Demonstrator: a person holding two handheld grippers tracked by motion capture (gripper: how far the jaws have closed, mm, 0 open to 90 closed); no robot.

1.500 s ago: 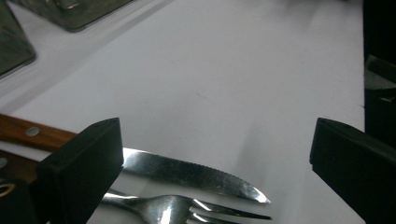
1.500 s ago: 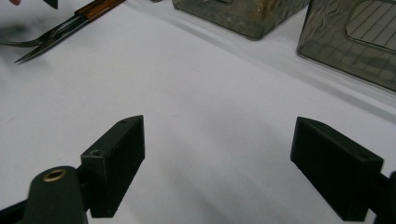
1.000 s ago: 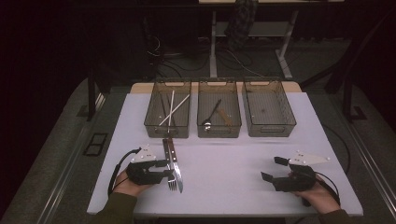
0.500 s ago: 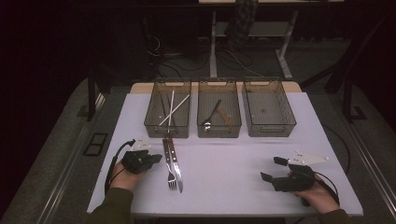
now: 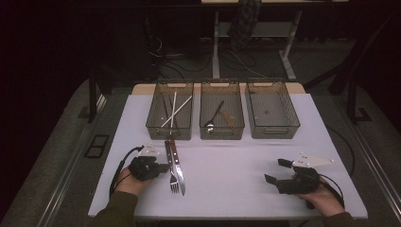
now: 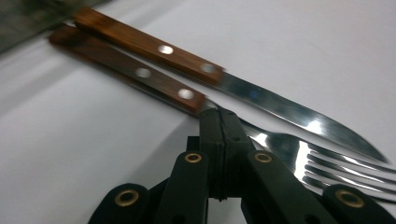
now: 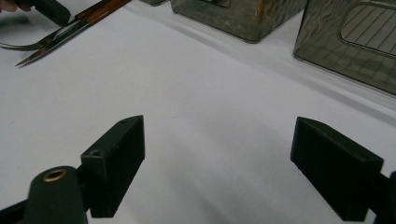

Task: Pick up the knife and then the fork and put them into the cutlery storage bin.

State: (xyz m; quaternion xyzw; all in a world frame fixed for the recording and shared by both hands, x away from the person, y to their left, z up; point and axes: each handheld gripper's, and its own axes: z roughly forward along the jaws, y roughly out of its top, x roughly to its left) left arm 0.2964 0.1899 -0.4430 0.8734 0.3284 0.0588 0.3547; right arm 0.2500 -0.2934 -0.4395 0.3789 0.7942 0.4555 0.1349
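On the near left of the white table [image 5: 236,161], the left gripper [image 5: 163,167] rests with its jaws pressed flat together, nothing between them, its tip right at the neck of the wooden-handled fork [image 6: 154,81]. Fork and knife [image 6: 261,95] lie side by side, just touching, handles toward the three bins [image 5: 222,113] at the back, the knife on the far side of the fork from the gripper. Over on the near right, the right gripper [image 7: 217,158] sits low over bare table, jaws spread wide, well apart from the cutlery.
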